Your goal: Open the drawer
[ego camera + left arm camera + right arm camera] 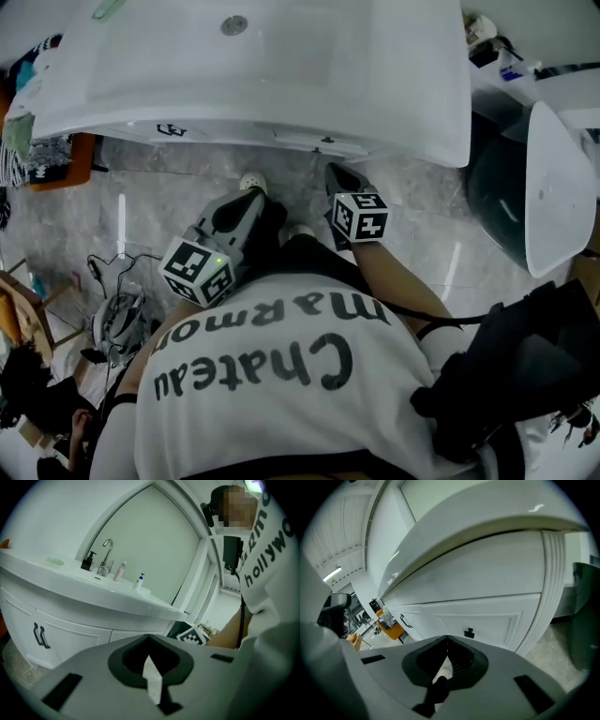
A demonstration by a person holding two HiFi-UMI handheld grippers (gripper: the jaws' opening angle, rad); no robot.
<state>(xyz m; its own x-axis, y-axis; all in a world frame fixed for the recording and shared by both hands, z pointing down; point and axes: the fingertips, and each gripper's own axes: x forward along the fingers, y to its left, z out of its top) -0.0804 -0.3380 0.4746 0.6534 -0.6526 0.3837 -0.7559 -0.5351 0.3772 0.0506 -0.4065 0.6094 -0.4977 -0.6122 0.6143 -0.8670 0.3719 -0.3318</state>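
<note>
White shirt point(281, 394) with black lettering fills the bottom of the head view; the person bends over the floor. Wide white washbasin point(281, 75) spans the top of that view. White cabinet point(61, 634) sits under it, lower left of the left gripper view, with two dark door handles point(40, 635). Grey marble floor point(159, 187) shows mid-left in the head view.

Drawer point(478, 620): white panelled front just under the basin rim, centre of the right gripper view, flush with the cabinet face, closed. Its small black knob point(469, 633) is just above the right gripper's tips in the frame, apart from them. From the head view the drawer front is hidden under the basin.

Dark bin point(506, 202) with a white lid point(558, 187) stands at the right edge of the head view.

Left gripper point(251, 192), centre-left of the head view, points toward the cabinet; jaws together, nothing between them, touching nothing. Right gripper point(333, 171), just right of it, points under the basin edge; jaws closed, empty, short of the drawer.

White shoe point(251, 182) peeks out beside the left gripper. Tap point(107, 555) and a black soap bottle point(87, 560) stand on the basin, upper left of the left gripper view.
</note>
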